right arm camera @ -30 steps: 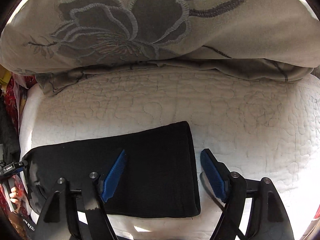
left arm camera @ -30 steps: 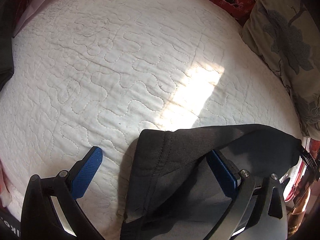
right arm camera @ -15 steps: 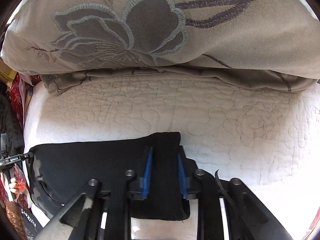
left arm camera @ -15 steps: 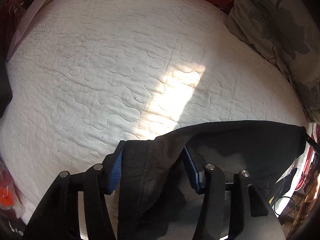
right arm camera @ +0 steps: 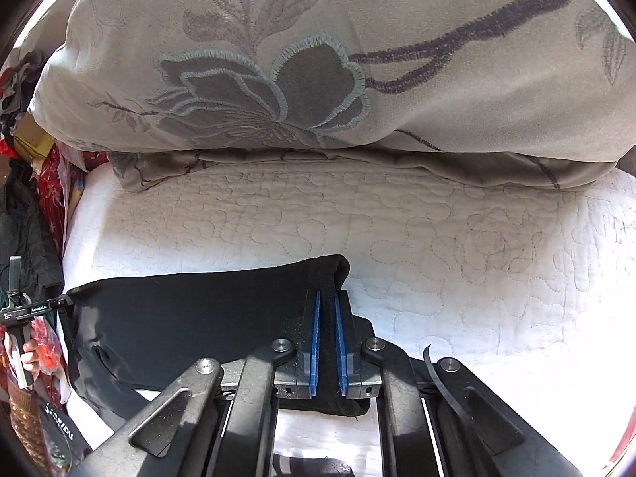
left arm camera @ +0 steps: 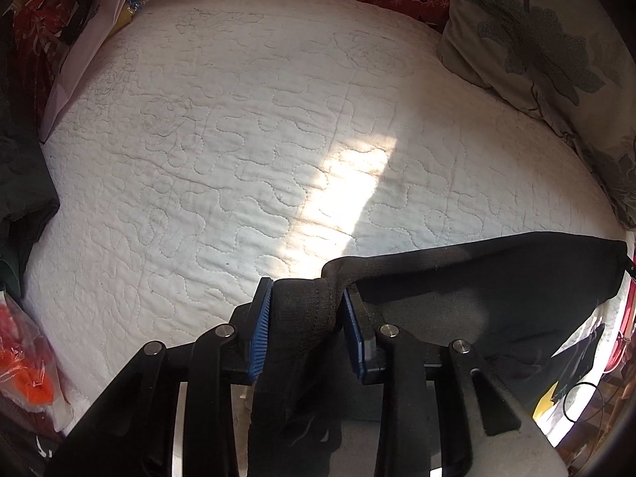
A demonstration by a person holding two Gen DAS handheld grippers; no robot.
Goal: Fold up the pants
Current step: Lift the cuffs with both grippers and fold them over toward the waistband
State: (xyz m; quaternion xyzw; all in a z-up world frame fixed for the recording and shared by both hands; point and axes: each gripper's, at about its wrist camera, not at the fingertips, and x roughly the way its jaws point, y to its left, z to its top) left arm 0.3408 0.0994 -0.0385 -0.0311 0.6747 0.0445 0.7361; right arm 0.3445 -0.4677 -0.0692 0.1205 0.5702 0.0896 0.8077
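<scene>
The black pants [left arm camera: 497, 278] lie as a long folded band along the near edge of the white quilt [left arm camera: 238, 139], their long axis running sideways from one gripper to the other. Each end is pinched — the left gripper [left arm camera: 306, 318] has its jaws closing on a thick bunched corner, the right gripper [right arm camera: 326, 342] has its jaws narrowing on a thin fold at the opposite end. Open quilt stretches ahead of both, toward the flowered pillow [right arm camera: 318, 59]. Neither hand is nearer; the fold likely swings across that long axis, both ends carried together.
</scene>
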